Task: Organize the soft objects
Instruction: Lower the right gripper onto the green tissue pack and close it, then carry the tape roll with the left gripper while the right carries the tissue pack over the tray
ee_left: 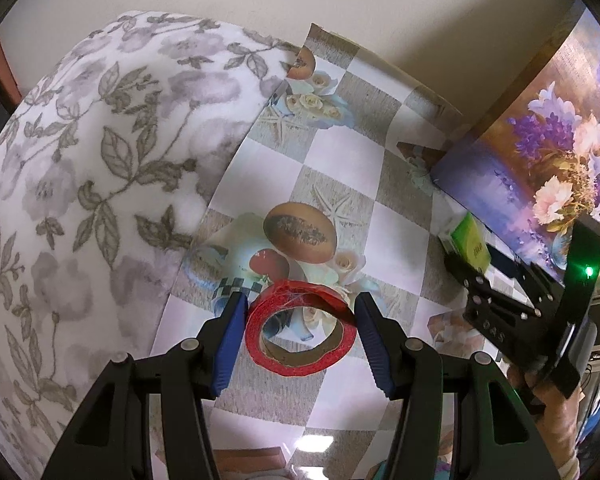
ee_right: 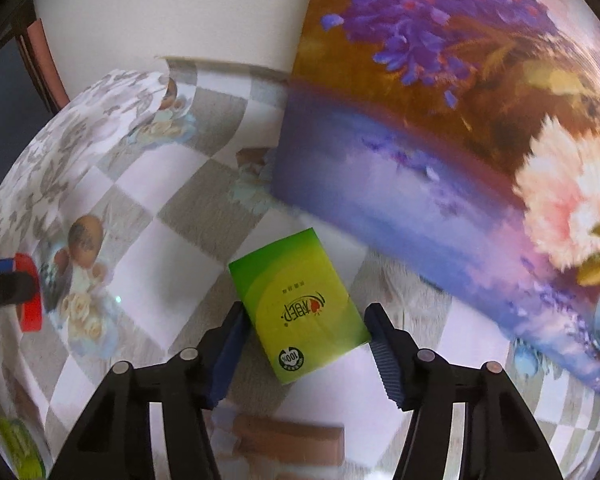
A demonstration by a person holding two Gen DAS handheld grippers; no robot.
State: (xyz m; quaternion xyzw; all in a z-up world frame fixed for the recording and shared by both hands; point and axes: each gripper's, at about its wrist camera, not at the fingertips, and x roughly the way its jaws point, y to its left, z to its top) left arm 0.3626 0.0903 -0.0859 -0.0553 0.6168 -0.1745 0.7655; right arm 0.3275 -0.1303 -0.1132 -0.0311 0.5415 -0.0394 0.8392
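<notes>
A red tape roll, squashed into an oval, sits between the blue pads of my left gripper, which is shut on it just above the checkered tablecloth. In the right wrist view the tape roll shows at the far left. A green tissue pack lies slanted on the tablecloth between the fingers of my right gripper. The left pad is at the pack's edge and the right pad stands a sliver off its corner. The pack is not dented.
A white pillow with grey leaves fills the left. A large flower-painted panel leans at the right, close behind the pack. Another green pack lies at the near left, a brown cardboard piece near the front edge. A hand holds the right gripper.
</notes>
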